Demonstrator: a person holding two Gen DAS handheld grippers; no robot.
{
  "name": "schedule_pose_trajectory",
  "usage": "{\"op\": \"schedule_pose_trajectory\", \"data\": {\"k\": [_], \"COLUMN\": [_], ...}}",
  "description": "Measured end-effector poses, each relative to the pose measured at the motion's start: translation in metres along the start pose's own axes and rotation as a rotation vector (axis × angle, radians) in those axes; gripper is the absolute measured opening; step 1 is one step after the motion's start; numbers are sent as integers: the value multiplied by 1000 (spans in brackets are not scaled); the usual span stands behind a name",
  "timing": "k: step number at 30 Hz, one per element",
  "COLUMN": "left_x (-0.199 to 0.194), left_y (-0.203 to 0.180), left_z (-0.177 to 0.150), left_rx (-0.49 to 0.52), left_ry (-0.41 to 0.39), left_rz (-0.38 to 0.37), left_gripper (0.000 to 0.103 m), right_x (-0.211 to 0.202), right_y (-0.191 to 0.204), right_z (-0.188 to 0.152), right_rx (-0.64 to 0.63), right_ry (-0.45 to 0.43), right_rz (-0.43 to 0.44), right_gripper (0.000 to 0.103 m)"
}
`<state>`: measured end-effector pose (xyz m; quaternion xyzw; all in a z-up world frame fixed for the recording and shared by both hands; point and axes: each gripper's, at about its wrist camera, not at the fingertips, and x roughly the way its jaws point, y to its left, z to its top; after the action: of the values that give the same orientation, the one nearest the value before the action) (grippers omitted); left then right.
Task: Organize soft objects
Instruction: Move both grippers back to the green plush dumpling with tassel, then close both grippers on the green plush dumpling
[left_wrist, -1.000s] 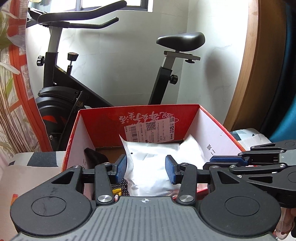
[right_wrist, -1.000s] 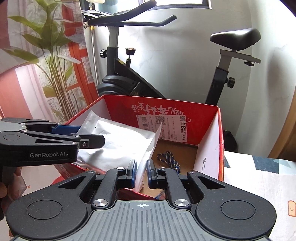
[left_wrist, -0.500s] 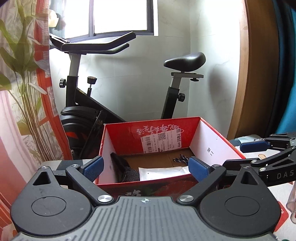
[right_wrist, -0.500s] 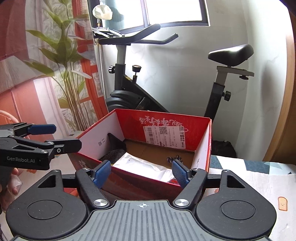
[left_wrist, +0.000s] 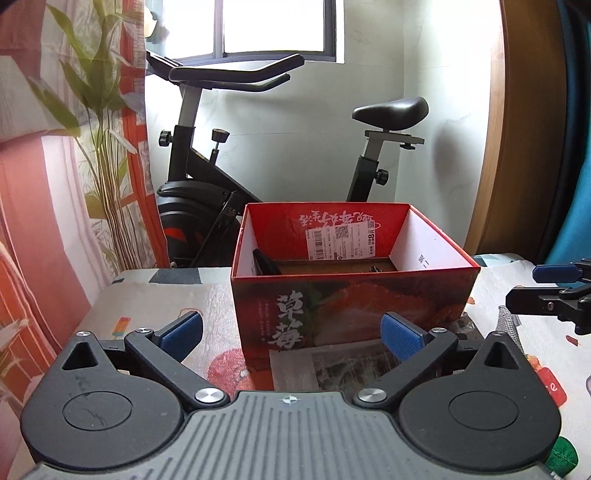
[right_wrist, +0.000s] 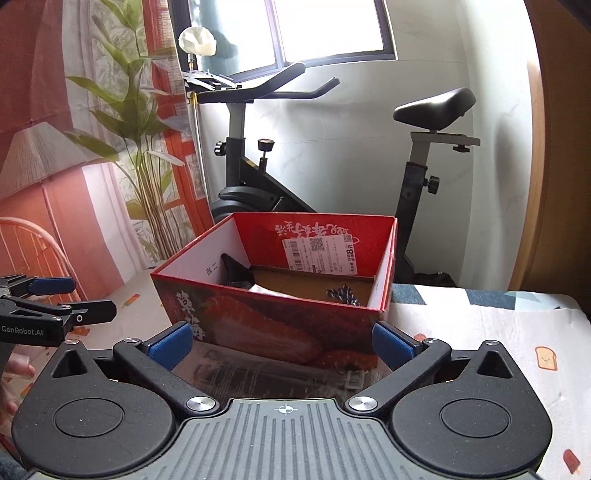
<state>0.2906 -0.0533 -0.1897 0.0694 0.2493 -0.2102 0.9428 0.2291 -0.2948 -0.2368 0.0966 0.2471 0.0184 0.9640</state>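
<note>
Box (right_wrist: 280, 325): red, open-topped | white pouch (right_wrist: 266, 290) inside | both grippers' fingers just spread wide, empty

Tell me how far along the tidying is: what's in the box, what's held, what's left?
Done: the white pouch, a dark mesh item and a blue braided cord lie inside the red box. In hand: nothing; the left gripper and right gripper have just been opening and are empty. Left: a clear packet lies on the table in front of the box.
</note>
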Motion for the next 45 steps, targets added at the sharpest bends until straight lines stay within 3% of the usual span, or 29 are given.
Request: {"op": "schedule_pose_trajectory", "data": {"k": [10,19,23,26,30,38,43,45], "left_x": [-28,-38,-43,-47,-51,-55,-52,-50], "left_y": [1,-19,-41,-57,-68,-84,-88,-89], "left_z": [-59,-106,-122,-130,-135,-141,-141,-142], "left_rx": [-135,-147,-129,-108,-101,-80,-77,-75], "left_ry": [86,197,236,242,247,258,259,266], "left_rz": [-48,-82,-167,-207,-201,-221,-224,-229], "left_gripper": [103,103,103,103,103,103,103,103], "right_x": [-39,-47,-51,-61,-79,-103,-102,-98], "right_y": [9,32,39,44,39,17,4,0], "right_z": [-60,-103,-113,-119,-129,-156,-163,-164], "right_rx": [11,-73,-91,-137,-122,-85,-36,-24], "right_ry": [82,237,300,326,335,365,357,358], "right_rz": [-33,-43,-40,-46,-70,-129,-123,-122], "right_gripper": [103,101,96,93,91,70,64,52]}}
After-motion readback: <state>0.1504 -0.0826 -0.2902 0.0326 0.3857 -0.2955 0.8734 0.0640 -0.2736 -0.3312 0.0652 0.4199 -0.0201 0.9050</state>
